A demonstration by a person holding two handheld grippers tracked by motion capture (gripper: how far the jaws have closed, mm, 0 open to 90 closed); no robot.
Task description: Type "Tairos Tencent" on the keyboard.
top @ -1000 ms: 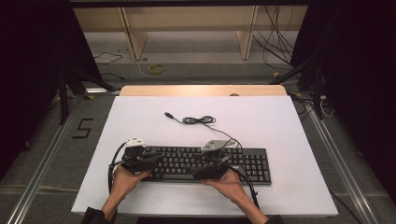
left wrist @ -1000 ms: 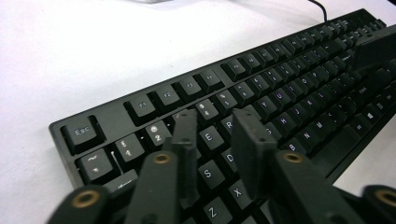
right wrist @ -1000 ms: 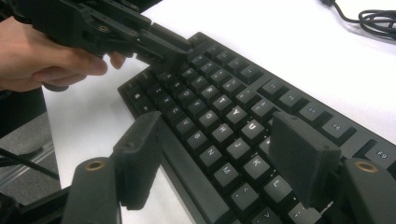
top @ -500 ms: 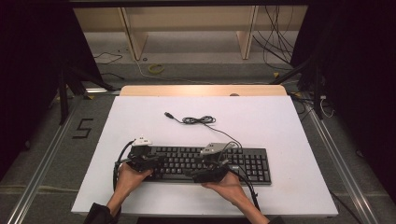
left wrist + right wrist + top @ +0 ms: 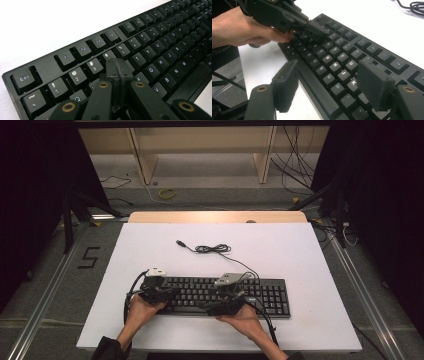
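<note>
A black keyboard point(image 5: 260, 295) lies near the front of the white table point(image 5: 300, 250); its cable point(image 5: 212, 249) runs to the back in a small coil. My left gripper point(image 5: 161, 292) is over the keyboard's left end. In the left gripper view its jaws are shut together with nothing between them, tips point(image 5: 117, 67) down by the number row near the 4 key on the keyboard point(image 5: 160, 45). My right gripper point(image 5: 226, 304) hovers over the keyboard's front edge, open point(image 5: 329, 87), with keys point(image 5: 337, 72) showing in the gap. It faces the left gripper point(image 5: 317, 31) and the hand point(image 5: 242, 27).
The cable's USB plug point(image 5: 179, 242) lies loose on the table behind the keyboard. A wooden strip point(image 5: 215, 217) edges the table's far side, with shelving and floor cables beyond. Metal rails run along both sides of the table.
The left hand has edged a little to the right, bringing its gripper further over the keyboard's left end. The right hand has stayed put.
</note>
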